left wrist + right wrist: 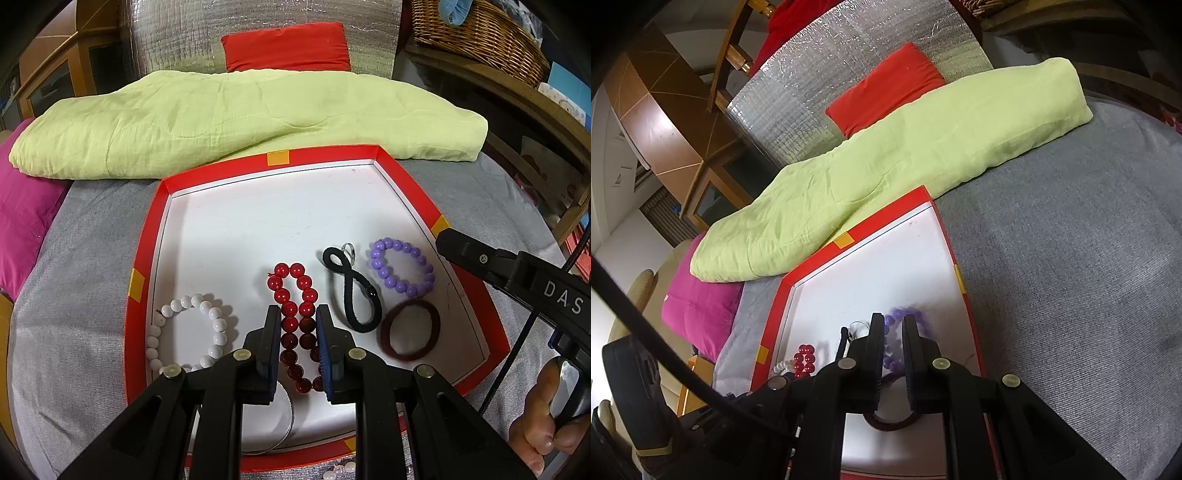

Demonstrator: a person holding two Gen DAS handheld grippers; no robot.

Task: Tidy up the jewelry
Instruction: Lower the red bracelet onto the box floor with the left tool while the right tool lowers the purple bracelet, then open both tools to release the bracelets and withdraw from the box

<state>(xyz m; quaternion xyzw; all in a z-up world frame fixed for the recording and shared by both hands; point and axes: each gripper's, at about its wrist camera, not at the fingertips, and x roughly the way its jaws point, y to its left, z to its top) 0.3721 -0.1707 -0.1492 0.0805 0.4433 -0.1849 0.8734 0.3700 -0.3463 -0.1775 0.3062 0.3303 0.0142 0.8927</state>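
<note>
between the left tongs [297, 325], a glossy red bead bracelet [297, 325].

A folded green quilt [236, 122] lies between red cushion [288, 46] and magenta pillow [26, 221] (grey cover beneath).

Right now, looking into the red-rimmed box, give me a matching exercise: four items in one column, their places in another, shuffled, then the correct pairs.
Items:
1. white bead bracelet
2. red bead string
3. purple bead bracelet
4. maroon hair tie

Places:
A. between the left gripper fingers
B. near the box's left wall
C. just nearer the camera than the purple beads
D. closest to the right wall

Pairs: 1-B, 2-A, 3-D, 4-C
</note>
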